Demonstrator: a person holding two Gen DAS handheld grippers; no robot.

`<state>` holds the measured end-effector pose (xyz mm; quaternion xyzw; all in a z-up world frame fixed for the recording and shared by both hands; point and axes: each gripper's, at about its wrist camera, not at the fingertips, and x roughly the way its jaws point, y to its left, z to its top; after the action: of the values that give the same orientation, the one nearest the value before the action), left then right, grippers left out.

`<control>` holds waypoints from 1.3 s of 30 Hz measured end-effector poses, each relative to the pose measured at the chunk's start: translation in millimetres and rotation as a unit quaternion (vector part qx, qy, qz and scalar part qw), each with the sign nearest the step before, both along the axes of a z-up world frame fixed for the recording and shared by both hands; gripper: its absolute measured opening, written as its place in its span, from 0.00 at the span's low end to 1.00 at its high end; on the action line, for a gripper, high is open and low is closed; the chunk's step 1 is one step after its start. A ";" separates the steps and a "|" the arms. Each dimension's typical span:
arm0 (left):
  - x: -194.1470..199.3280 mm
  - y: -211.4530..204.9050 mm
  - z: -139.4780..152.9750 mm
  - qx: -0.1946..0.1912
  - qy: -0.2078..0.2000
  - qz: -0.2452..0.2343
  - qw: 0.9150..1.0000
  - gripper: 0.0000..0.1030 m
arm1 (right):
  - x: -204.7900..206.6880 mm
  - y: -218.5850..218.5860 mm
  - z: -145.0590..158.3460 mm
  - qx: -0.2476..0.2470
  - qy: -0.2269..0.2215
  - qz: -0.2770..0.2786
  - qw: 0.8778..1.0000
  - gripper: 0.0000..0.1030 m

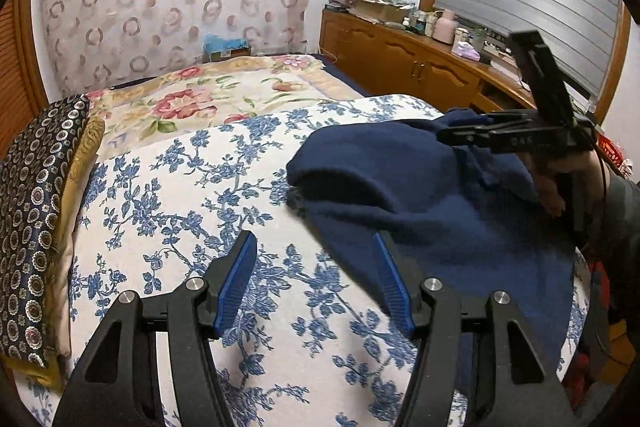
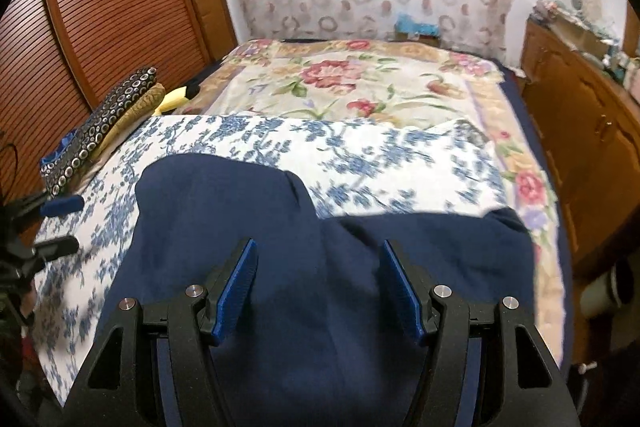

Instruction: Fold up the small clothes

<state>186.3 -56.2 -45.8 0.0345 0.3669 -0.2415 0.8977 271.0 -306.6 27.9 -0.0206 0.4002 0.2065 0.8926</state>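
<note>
Here, navy garment on floral bedspread.

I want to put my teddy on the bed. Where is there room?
Room: the blue-flowered cover between the navy garment and the patterned cushions, and the red-flowered quilt behind it. Crowded: the near side, under the garment.

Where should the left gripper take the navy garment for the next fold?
Probably the rounded folded edge of the navy garment, from the open bedspread side. That edge is raised, faces the open left gripper, and lies clear of the right gripper.
</note>
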 end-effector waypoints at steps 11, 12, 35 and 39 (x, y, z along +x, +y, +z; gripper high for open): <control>2.5 8.2 -9.4 -0.009 0.010 0.009 1.000 0.59 | 4.3 21.6 9.6 -0.018 -0.020 0.050 0.998 0.09; 1.5 9.0 -8.6 -0.010 0.009 0.010 1.000 0.59 | -5.0 20.5 17.3 -0.018 -0.039 0.054 0.998 0.08; -49.0 -30.3 14.2 -0.011 -0.013 -0.028 0.999 0.59 | -124.2 -81.2 60.7 -0.084 -0.085 -0.103 0.987 0.52; -58.0 -39.6 11.1 -0.005 -0.013 -0.038 0.999 0.59 | -162.9 -79.4 40.3 -0.087 -0.065 -0.089 0.990 0.52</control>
<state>128.2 -95.8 -34.7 0.0467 0.3523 -0.2770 0.8927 108.1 -385.9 68.2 -0.0756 0.3582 0.0893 0.9263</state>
